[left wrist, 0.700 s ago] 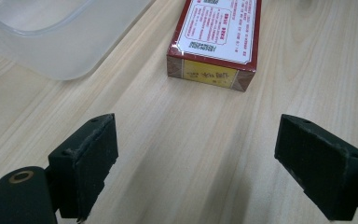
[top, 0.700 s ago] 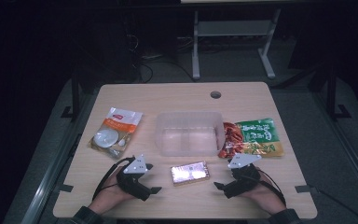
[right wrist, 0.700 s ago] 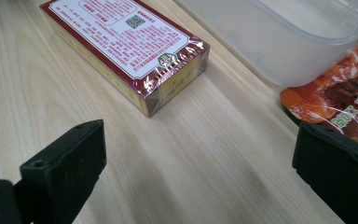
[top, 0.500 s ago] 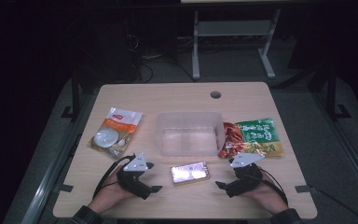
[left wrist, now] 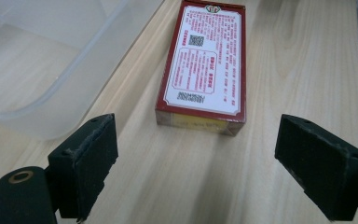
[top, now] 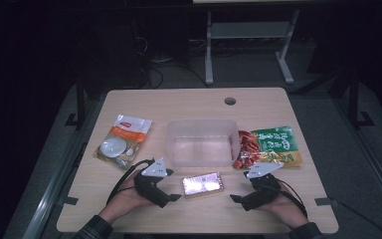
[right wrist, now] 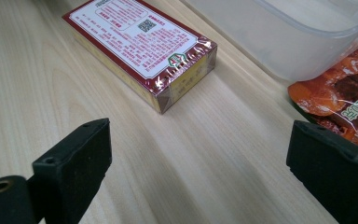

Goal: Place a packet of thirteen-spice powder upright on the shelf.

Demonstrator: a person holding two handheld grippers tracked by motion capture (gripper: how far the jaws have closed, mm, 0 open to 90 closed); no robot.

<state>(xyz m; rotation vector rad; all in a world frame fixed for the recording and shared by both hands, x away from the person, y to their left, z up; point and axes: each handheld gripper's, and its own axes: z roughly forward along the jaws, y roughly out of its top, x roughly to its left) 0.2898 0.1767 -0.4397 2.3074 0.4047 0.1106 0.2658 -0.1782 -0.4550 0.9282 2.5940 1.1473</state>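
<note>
A flat red-and-white box (top: 203, 184) wrapped in shiny film lies on the wooden table (top: 189, 104) near its front edge, between my two grippers. My left gripper (top: 171, 198) rests just left of the box, jaws wide open and empty; its own view has the box (left wrist: 205, 65) lying ahead of its pads (left wrist: 88, 163). To the right of the box my right gripper (top: 236, 200) also stands open and empty, with the box (right wrist: 144, 42) ahead and to its left. A clear plastic tub (top: 201, 142) sits empty behind the box.
A white-and-orange snack bag (top: 123, 140) lies at the left. An orange-red packet (top: 246, 149) and a green packet (top: 278, 144) lie right of the tub; the orange-red packet (right wrist: 340, 102) is close to my right gripper. A cable hole (top: 230, 101) marks the far edge.
</note>
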